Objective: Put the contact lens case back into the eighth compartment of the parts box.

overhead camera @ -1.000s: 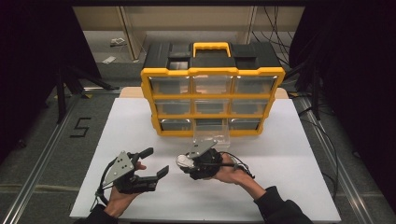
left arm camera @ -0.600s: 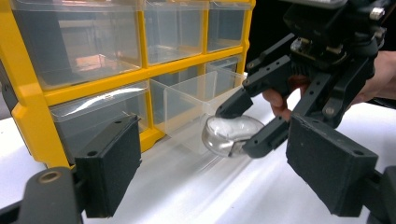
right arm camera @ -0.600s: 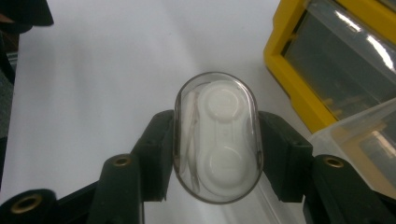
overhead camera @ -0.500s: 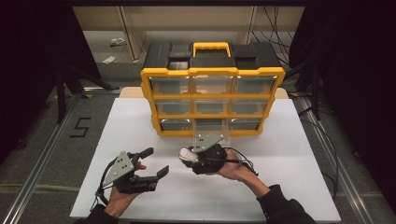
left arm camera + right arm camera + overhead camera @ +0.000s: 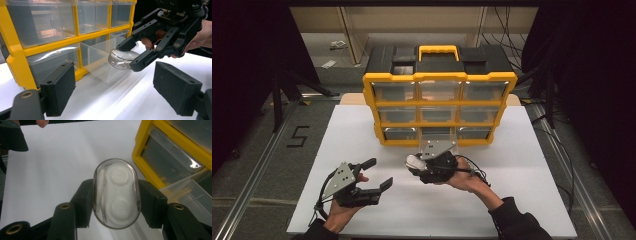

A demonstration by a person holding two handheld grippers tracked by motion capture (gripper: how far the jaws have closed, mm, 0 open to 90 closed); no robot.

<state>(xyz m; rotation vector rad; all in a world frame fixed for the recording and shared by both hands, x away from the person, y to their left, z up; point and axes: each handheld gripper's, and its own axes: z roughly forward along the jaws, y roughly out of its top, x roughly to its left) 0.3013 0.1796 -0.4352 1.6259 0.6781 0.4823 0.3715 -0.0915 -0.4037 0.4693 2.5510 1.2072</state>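
A clear oval case (image 5: 116, 192) with a white round-lidded holder inside sits crosswise between the pads of my right gripper (image 5: 116, 206), which is shut on it. In the high view the case (image 5: 413, 161) hangs low over the white table, just in front of the yellow and black drawer organizer (image 5: 439, 80). The organizer's bottom middle clear drawer (image 5: 438, 136) is pulled out; it looks bare (image 5: 100, 60). My left gripper (image 5: 380, 173) rests to the left with its jaws open and nothing between them (image 5: 115, 92), facing the held case (image 5: 122, 58).
The white table top (image 5: 532, 165) ends in edges at left, right and front, with grey floor beyond. The organizer's other clear drawers (image 5: 482, 91) are pushed in. Black cables trail from the right gripper (image 5: 474, 172).
My right gripper has edged slightly toward the organizer with the case still in it. The left gripper has stayed put.
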